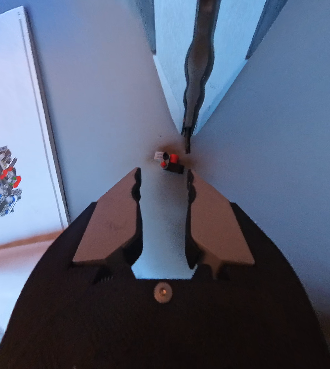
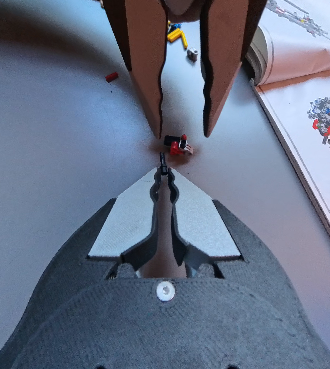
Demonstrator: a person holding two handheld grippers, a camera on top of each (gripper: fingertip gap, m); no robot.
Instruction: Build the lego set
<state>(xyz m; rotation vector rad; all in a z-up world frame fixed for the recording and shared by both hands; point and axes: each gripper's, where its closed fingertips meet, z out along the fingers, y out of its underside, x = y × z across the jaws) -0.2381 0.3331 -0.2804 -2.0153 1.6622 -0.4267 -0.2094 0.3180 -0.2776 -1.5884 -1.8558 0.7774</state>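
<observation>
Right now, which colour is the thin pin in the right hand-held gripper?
Black. The pin shows best in the right wrist view.

We see a smooth, matt grey table point(image 2: 50, 159). On it lies a small cluster of glossy plastic bricks point(image 2: 177, 146), red, black and pale. The right gripper point(image 2: 163, 171) has grainy, layered dark plastic with matt pale fingers point(image 2: 140, 209), pressed on a shiny black plastic pin point(image 2: 162, 163). At the table's right edge lies an open booklet point(image 2: 309, 179) of smooth paper.
</observation>
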